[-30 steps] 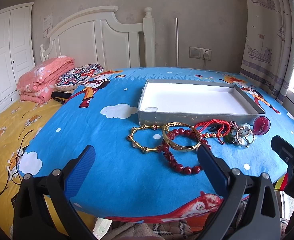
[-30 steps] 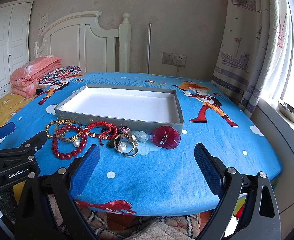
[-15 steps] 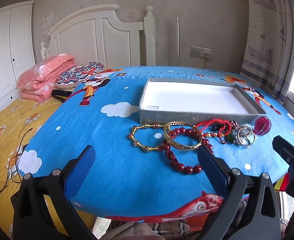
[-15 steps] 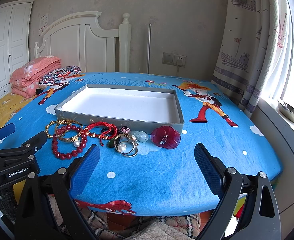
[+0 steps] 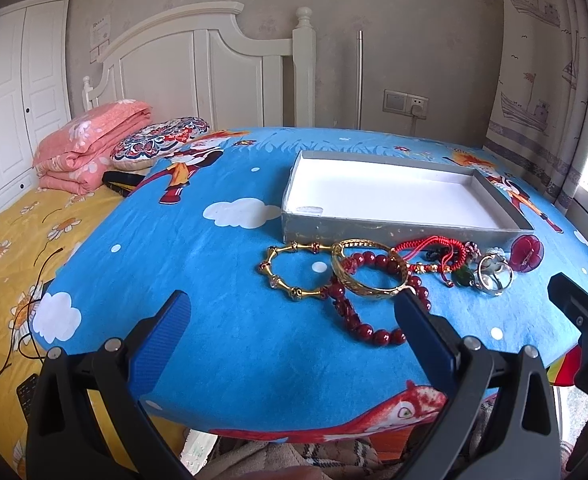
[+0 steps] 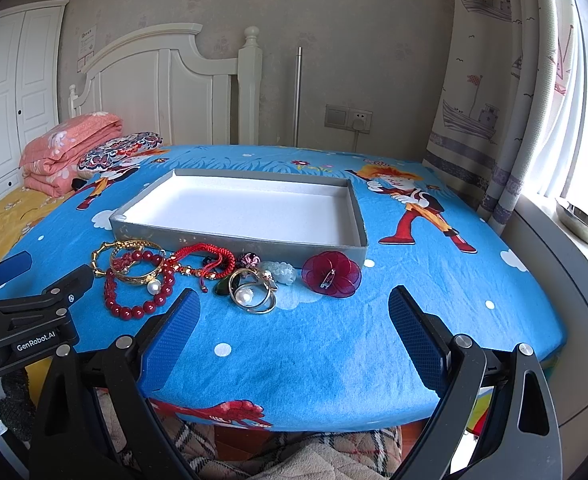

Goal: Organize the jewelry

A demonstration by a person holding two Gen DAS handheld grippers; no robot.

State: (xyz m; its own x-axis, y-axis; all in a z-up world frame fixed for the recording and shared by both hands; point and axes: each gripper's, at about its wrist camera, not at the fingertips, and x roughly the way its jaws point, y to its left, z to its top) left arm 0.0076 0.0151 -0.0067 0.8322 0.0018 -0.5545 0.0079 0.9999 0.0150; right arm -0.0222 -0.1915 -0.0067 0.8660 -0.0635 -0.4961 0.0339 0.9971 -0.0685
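Observation:
A shallow grey tray (image 5: 373, 236) with a white lining sits on the blue cartoon tablecloth, with nothing in it. A heap of jewellery lies in front of it: a gold link bracelet (image 5: 290, 268), a gold bangle (image 5: 367, 270), a dark red bead bracelet (image 5: 373, 332), a red cord bracelet (image 5: 429, 248), a pearl ring (image 6: 254, 296) and a red flower brooch (image 6: 331, 274). My left gripper (image 5: 292, 304) is open, near the table's front edge before the bracelets. My right gripper (image 6: 294, 296) is open too, just short of the ring and brooch. Neither touches anything.
The table's front edge (image 6: 333, 412) is close below both grippers. On the bed at the left lie a folded pink quilt (image 5: 90, 144), a patterned cushion (image 5: 158, 142) and a black cable (image 5: 26, 304). A curtain (image 6: 505, 92) and a window sill with a metal bowl (image 6: 581, 216) stand at the right.
The left gripper has drifted a little, so the tray and jewellery sit slightly higher in its view. The right wrist view is unchanged. Both grippers stay open.

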